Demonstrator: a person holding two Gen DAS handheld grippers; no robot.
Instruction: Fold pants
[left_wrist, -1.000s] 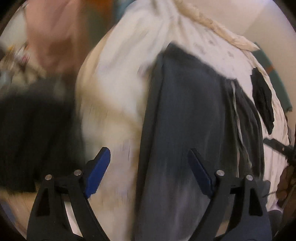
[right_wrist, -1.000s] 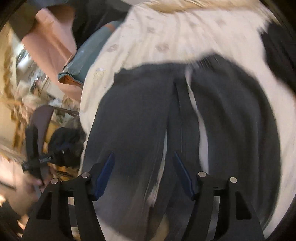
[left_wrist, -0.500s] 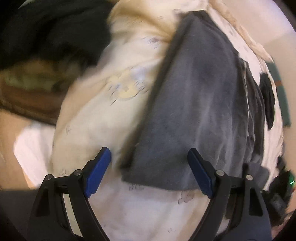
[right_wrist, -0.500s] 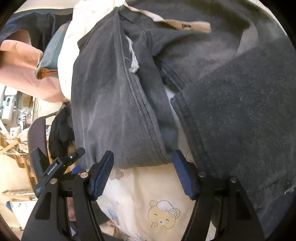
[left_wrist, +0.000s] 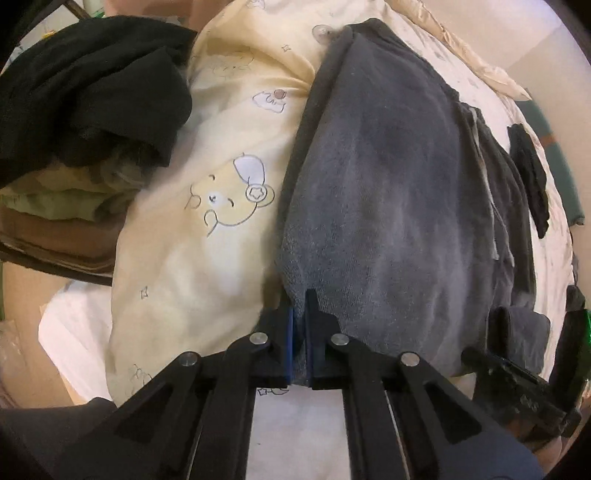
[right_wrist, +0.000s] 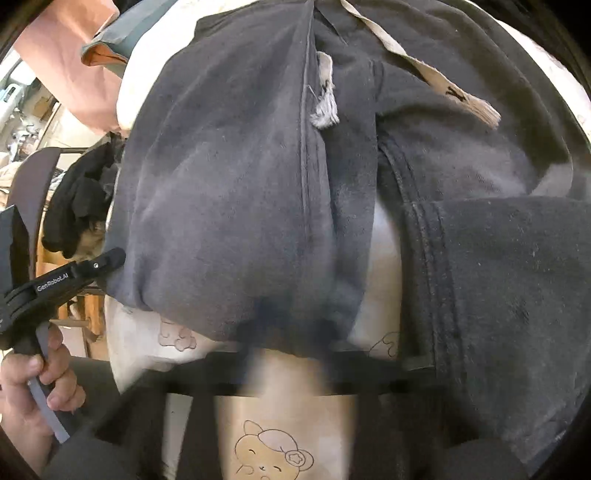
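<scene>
Both grippers — left gripper (left_wrist: 300, 306), right gripper (right_wrist: 291, 332) — pinch pants (left_wrist: 388, 206) hem.

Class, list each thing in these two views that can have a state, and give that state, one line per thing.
Left tool: shut on the grey pants' hem.
Right tool: blurred, shut at the pants' hem.
Grey pants: spread flat, not yet folded.
Black garment: crumpled in a heap.
Cartoon-bear sheet: spread under the pants.
</scene>
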